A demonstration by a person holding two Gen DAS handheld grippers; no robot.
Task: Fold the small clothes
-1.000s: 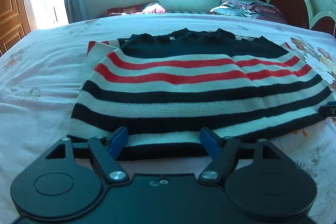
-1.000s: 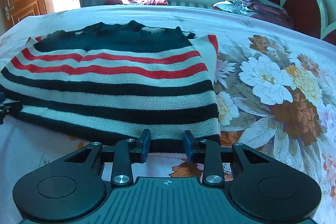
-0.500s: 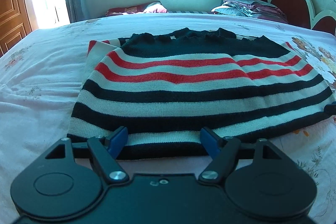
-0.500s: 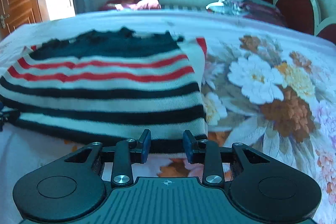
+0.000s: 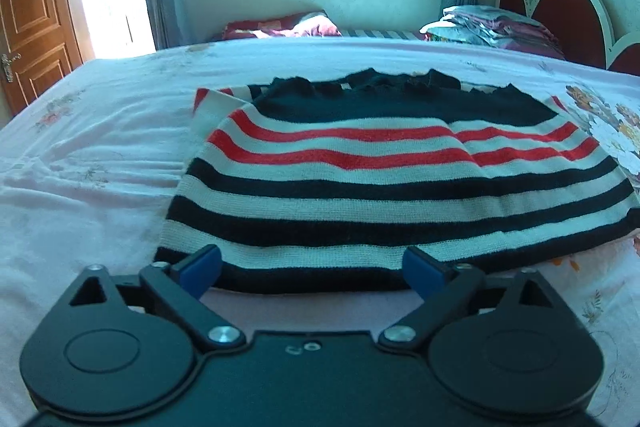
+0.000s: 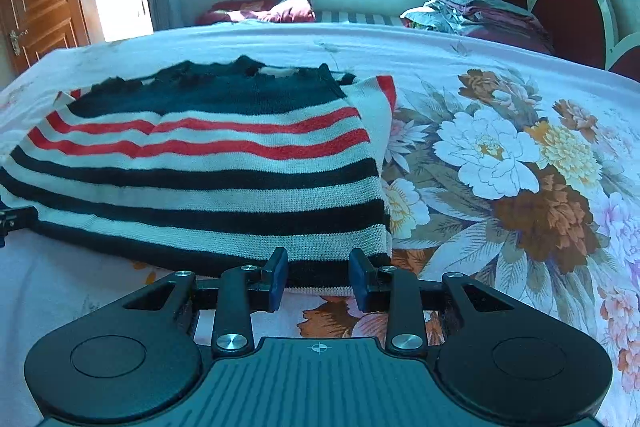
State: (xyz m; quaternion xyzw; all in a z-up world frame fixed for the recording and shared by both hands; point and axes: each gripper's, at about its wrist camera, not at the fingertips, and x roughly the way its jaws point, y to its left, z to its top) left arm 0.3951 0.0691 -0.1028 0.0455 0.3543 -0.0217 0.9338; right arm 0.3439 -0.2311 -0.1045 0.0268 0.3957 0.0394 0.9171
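Left tool (image 5: 312, 269) has its jaws spread wide at the sweater (image 5: 380, 179) hem; right tool (image 6: 318, 277), jaws narrower but apart, at the hem's corner.

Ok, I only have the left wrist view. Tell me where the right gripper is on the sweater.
Observer: The right gripper is at the striped sweater's near hem, close to its right corner.
Operator: Report its jaws.
Observer: Open, with the black hem band showing in the gap.
Operator: Describe what lies right of that corner.
Observer: The bedspread, printed there with large white, yellow and brown flowers.
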